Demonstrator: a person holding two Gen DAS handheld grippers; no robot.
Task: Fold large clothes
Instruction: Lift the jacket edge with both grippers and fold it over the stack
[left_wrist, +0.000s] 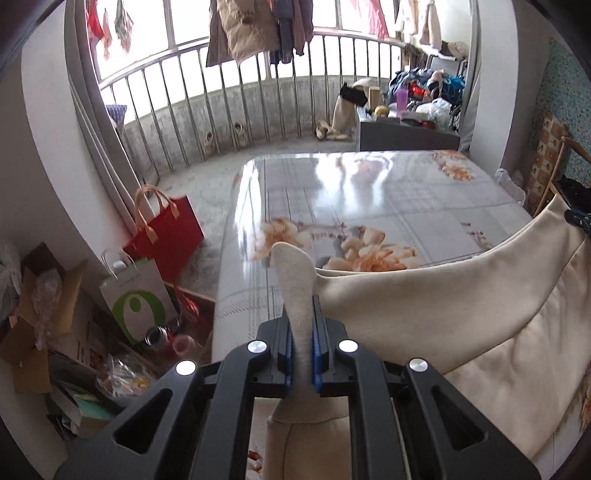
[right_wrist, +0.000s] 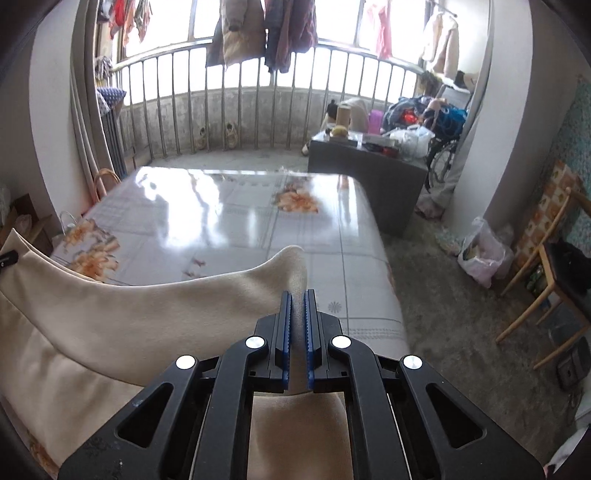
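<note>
**Garment held by two corners above the desk, ready for the fold**

You have the cream garment (left_wrist: 424, 306) pinched at both ends. Your left claw (left_wrist: 303, 332) is closed tight on one corner, with a tongue of cloth standing up past the blue pads (left_wrist: 316, 354). Your right claw (right_wrist: 297, 325) is likewise clamped narrow on the opposite corner, the fabric running between its fingers and out ahead. Between the two grips the top edge sags in a shallow curve, and the body of the garment hangs down toward you. It covers the near part of the floral-covered desk (left_wrist: 332, 192). Whether the lower hem rests flat cannot be told from either view.

Judgement: the step in hand is the lift-and-carry stage of a fold, the corners taken up but not yet laid down. The far part of the desk lies bare and glossy, which gives room to work.

The next move likely calls for carrying both corners forward together, level and at matched pace, then lowering them so the edge lands straight. Keep the span taut enough to remove the sag. Uneven travel would probably skew the fold. The slick cover may let the cloth slide as you set it down.

A red bag (left_wrist: 166, 229) stands on the floor to the left, well apart.
</note>
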